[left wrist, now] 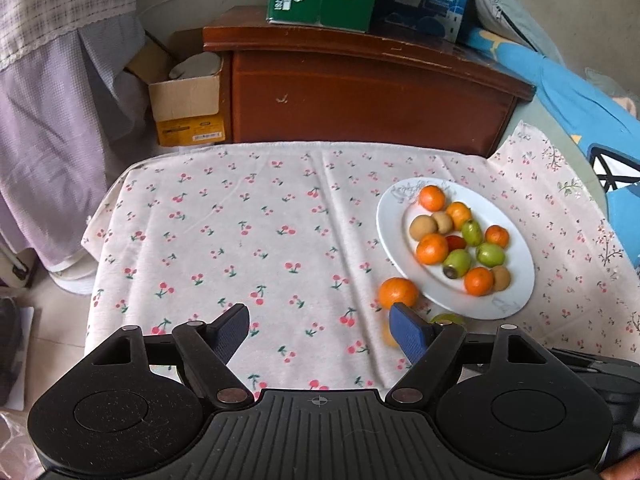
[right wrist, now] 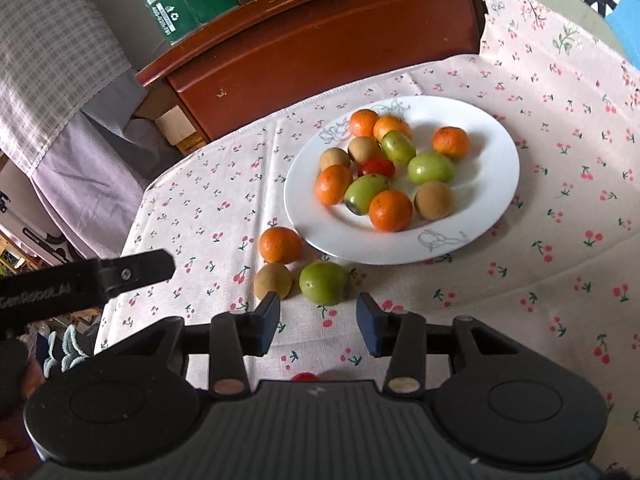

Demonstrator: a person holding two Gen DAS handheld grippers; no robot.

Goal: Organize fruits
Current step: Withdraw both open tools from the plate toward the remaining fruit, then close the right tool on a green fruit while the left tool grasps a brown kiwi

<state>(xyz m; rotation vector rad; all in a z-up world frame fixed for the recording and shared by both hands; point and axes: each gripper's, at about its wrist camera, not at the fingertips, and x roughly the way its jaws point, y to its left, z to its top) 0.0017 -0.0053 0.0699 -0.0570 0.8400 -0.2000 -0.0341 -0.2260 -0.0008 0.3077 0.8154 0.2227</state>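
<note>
Green fruit [right wrist: 323, 282] loose on counter cloth [right wrist: 520, 280], lower centre, just ahead of my right claw [right wrist: 318, 322], near the plate [right wrist: 492, 216]. Right claw part-open, empty, nearer. Left claw [left wrist: 320, 330] wide, empty, aimed at bare cloth.

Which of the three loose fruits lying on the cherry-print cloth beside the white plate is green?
The round green fruit, lying closest to the right gripper. Its neighbours are an orange tangerine and a brown round fruit.
</note>
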